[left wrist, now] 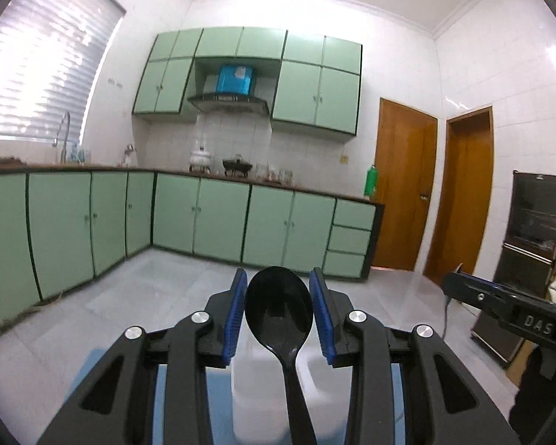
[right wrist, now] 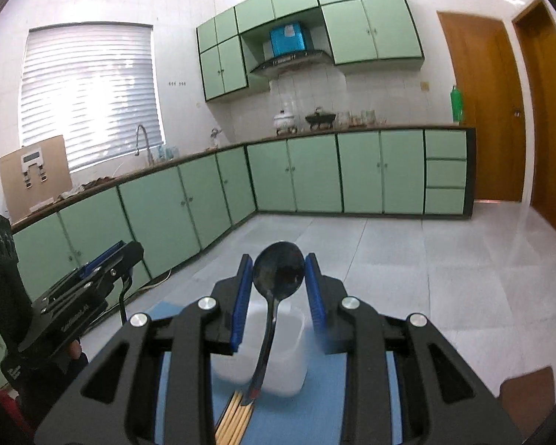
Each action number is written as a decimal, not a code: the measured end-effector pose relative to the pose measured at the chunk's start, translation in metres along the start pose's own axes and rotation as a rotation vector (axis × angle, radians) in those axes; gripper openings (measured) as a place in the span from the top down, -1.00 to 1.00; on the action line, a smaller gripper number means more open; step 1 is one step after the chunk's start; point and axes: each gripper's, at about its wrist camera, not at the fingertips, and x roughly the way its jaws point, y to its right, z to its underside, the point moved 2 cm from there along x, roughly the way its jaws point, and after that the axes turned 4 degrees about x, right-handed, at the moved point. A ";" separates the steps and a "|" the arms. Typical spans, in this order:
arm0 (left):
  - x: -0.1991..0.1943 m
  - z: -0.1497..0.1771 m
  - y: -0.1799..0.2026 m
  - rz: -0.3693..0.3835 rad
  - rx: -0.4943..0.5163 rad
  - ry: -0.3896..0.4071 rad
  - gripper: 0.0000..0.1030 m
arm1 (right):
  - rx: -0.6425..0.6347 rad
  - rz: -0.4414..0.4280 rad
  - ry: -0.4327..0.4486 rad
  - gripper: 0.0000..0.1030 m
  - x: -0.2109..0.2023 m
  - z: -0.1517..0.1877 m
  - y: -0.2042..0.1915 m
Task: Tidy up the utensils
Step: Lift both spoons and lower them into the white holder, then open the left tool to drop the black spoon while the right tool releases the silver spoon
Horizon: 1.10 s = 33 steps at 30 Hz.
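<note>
Left gripper (left wrist: 278, 306): clamps a black spoon (left wrist: 278, 307) by the bowl, raised over a white tub (left wrist: 255, 400). Right gripper (right wrist: 278, 278): clamps a steel spoon (right wrist: 278, 272) likewise (chopsticks (right wrist: 233, 419) on the blue mat (right wrist: 189, 389) below).

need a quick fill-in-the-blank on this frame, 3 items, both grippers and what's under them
1. The left gripper holds a black ____ by its bowl.
2. The spoon in the right gripper hangs above a ____ plastic container.
3. The container stands on a ____ mat, beside the wooden chopsticks.

Missing words: spoon; white; blue
</note>
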 end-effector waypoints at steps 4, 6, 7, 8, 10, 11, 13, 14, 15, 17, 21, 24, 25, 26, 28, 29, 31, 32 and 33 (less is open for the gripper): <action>0.043 -0.010 -0.001 -0.035 0.016 0.015 0.34 | -0.015 0.064 0.011 0.47 0.032 -0.018 0.007; 0.062 -0.009 -0.002 -0.056 0.021 0.009 0.34 | -0.015 0.090 0.003 0.47 0.048 -0.019 0.013; 0.070 -0.008 -0.004 -0.065 0.019 0.003 0.33 | -0.014 0.101 -0.004 0.47 0.055 -0.016 0.015; 0.078 -0.005 -0.006 -0.075 0.013 -0.005 0.33 | -0.004 0.113 -0.018 0.47 0.066 -0.015 0.019; 0.090 0.002 -0.008 -0.080 0.002 -0.033 0.33 | -0.002 0.129 -0.035 0.47 0.079 -0.008 0.023; 0.096 0.006 -0.009 -0.084 0.005 -0.046 0.33 | -0.008 0.139 -0.045 0.47 0.085 -0.003 0.023; 0.102 0.014 -0.009 -0.092 0.012 -0.065 0.33 | -0.014 0.150 -0.068 0.47 0.097 0.008 0.021; 0.106 0.019 -0.010 -0.090 0.010 -0.080 0.33 | -0.017 0.153 -0.076 0.46 0.100 0.014 0.020; 0.107 0.025 -0.011 -0.090 0.006 -0.089 0.33 | -0.016 0.155 -0.086 0.46 0.103 0.018 0.020; 0.112 0.034 -0.014 -0.084 -0.007 -0.118 0.33 | -0.009 0.149 -0.113 0.46 0.108 0.028 0.019; 0.109 0.047 -0.017 -0.074 -0.016 -0.150 0.30 | 0.006 0.115 -0.153 0.26 0.112 0.038 0.016; 0.093 0.046 -0.023 -0.061 -0.039 -0.141 0.21 | 0.020 0.123 -0.138 0.12 0.100 0.038 0.018; 0.084 0.046 -0.025 -0.057 -0.044 -0.132 0.17 | 0.034 0.124 -0.133 0.12 0.093 0.037 0.021; 0.076 0.043 -0.026 -0.055 -0.045 -0.122 0.11 | 0.043 0.128 -0.130 0.09 0.087 0.037 0.022; 0.062 0.038 -0.028 -0.055 -0.036 -0.116 0.00 | 0.045 0.143 -0.129 0.02 0.072 0.041 0.024; 0.053 0.038 -0.029 -0.055 -0.031 -0.115 -0.08 | 0.043 0.147 -0.129 -0.06 0.063 0.044 0.025; 0.032 0.041 -0.029 -0.057 -0.016 -0.132 -0.15 | 0.028 0.166 -0.141 -0.15 0.045 0.054 0.026; 0.020 0.044 -0.029 -0.060 -0.012 -0.147 -0.21 | 0.023 0.165 -0.152 -0.20 0.033 0.064 0.025; 0.011 0.048 -0.029 -0.068 -0.009 -0.162 -0.23 | 0.024 0.161 -0.161 -0.29 0.025 0.071 0.025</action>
